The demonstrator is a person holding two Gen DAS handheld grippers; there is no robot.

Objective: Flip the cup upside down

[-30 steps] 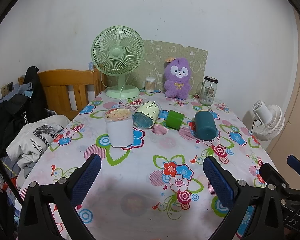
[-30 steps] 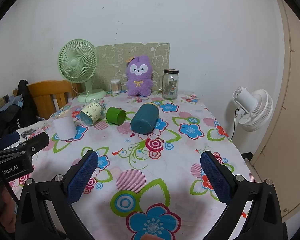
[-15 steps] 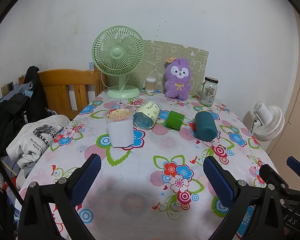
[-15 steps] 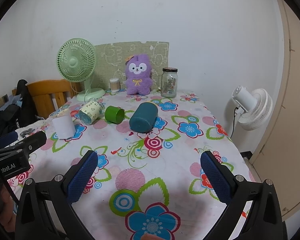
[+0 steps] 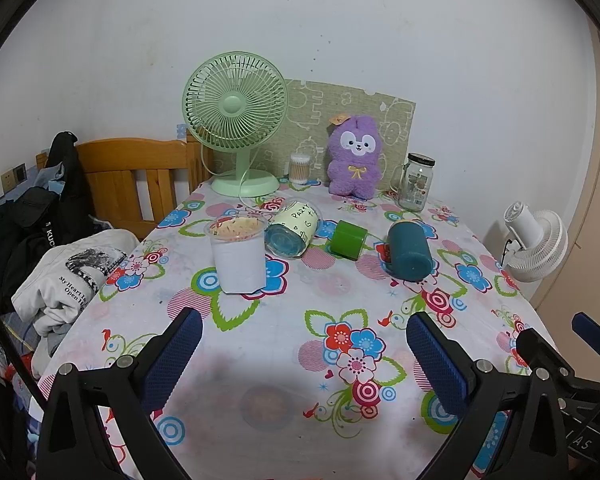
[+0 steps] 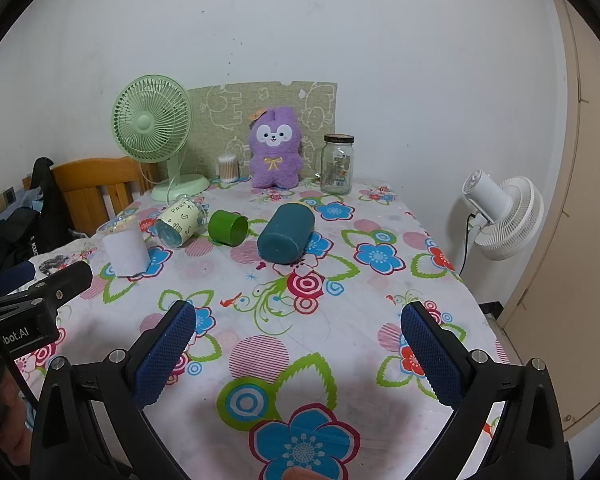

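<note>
A clear plastic cup with white contents (image 5: 239,253) stands upright on the floral table; it also shows in the right wrist view (image 6: 125,250). Beside it lie a clear cup with a pale label (image 5: 294,227) (image 6: 181,221), a small green cup (image 5: 350,239) (image 6: 227,227) and a dark teal cup (image 5: 408,251) (image 6: 286,234), all on their sides. My left gripper (image 5: 303,354) is open and empty above the table's near part, well short of the cups. My right gripper (image 6: 298,344) is open and empty, also short of them.
At the back stand a green desk fan (image 5: 237,125), a cotton-swab tub (image 5: 299,169), a purple plush toy (image 5: 355,156) and a glass jar (image 5: 416,182). A wooden chair with clothes (image 5: 112,184) is on the left. A white fan (image 6: 500,218) stands off the table's right edge.
Both grippers stay open. The right wrist view has shifted slightly, with the objects sliding a little left and up; the cups have not moved.
</note>
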